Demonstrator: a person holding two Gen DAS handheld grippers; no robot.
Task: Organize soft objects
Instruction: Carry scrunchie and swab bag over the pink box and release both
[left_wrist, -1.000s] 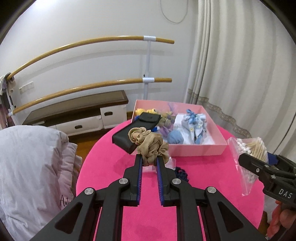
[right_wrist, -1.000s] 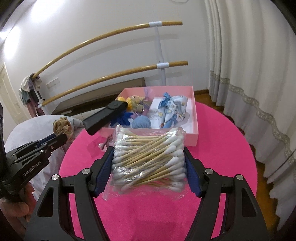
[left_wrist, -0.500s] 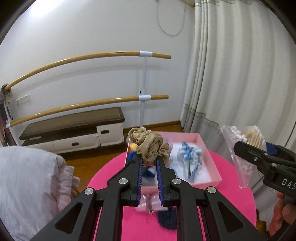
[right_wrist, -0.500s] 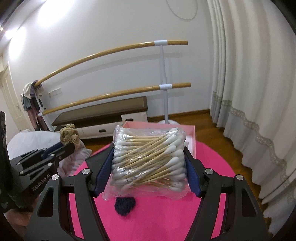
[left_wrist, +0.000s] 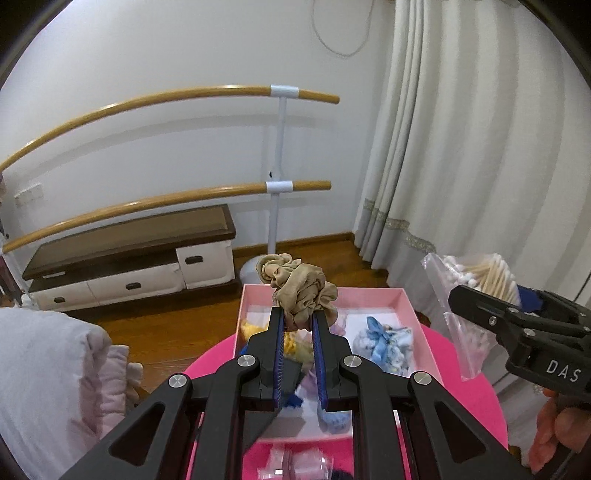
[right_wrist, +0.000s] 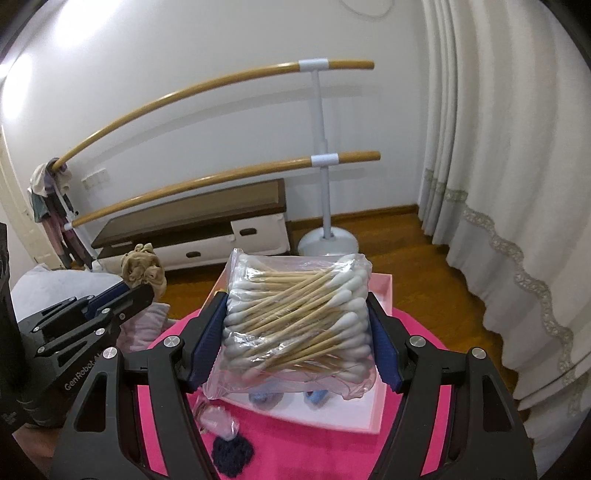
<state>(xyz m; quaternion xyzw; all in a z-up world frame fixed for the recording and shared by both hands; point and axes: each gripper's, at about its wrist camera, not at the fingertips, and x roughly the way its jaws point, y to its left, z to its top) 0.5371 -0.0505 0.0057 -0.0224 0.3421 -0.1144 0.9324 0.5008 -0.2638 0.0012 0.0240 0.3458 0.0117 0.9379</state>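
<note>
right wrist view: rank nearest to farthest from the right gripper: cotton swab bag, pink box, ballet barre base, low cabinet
1. Cotton swab bag: clamped between the right gripper's fingers.
2. Pink box: just below and beyond the bag, on the pink table.
3. Ballet barre base: on the floor past the box, slightly right.
4. Low cabinet: against the wall, back left; only slightly farther than the base.

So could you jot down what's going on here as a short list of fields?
left fingers: pinching a beige crumpled fabric scrunchie
right fingers: clamping a clear plastic bag of wooden cotton swabs
container: open pink cardboard box on a round bright-pink table, beneath both
in box: blue patterned fabric bow, yellow soft item
on table: dark navy knitted piece
</note>
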